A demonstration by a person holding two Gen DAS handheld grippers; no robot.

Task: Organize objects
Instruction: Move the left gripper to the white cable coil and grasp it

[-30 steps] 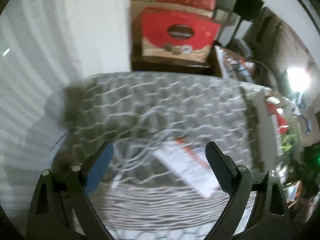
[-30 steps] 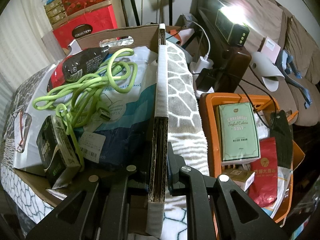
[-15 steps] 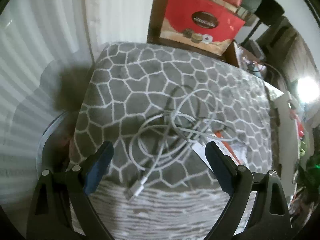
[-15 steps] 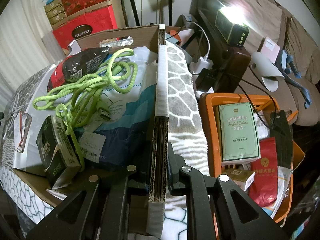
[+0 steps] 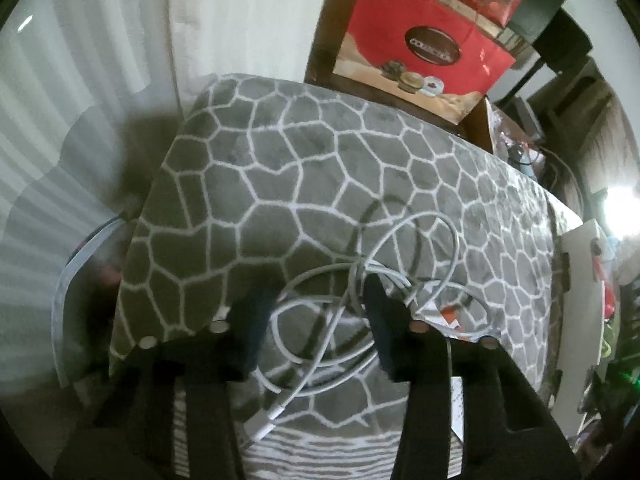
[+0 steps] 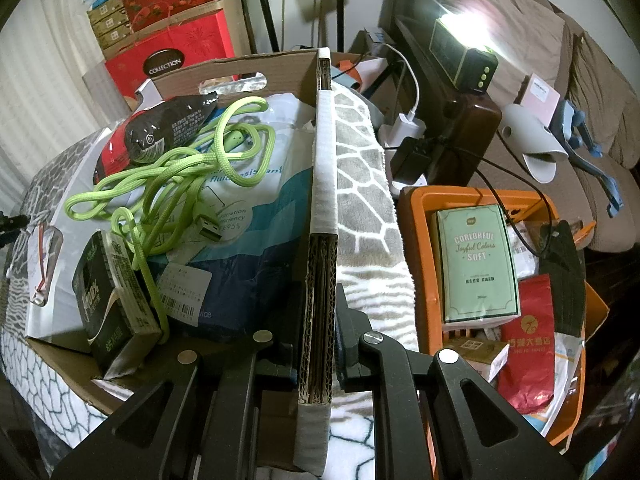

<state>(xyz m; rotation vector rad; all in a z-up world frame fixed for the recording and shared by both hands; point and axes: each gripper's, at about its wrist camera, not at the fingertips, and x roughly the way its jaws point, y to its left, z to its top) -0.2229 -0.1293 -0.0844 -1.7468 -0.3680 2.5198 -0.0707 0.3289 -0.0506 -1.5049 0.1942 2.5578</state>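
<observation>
Down comes the left hand-held gripper [image 5: 316, 300], jaws narrowed around the tangled white charging cable [image 5: 362, 312] on the grey honeycomb-patterned blanket [image 5: 280, 168], near its front edge. Right hand-held gripper [image 6: 318, 316] stays clamped on the brown cardboard box's wall [image 6: 320, 264].

Your left hand-held gripper [image 5: 316, 312]: two matte black plastic fingers, each faced on the inside with a dark blue pad, each carried on a black arm with open cut-out windows and round silver screw heads at the joints. Your right hand-held gripper [image 6: 318, 320]: the same black build, with triangular cut-outs in the arms and four silver screw heads.
</observation>
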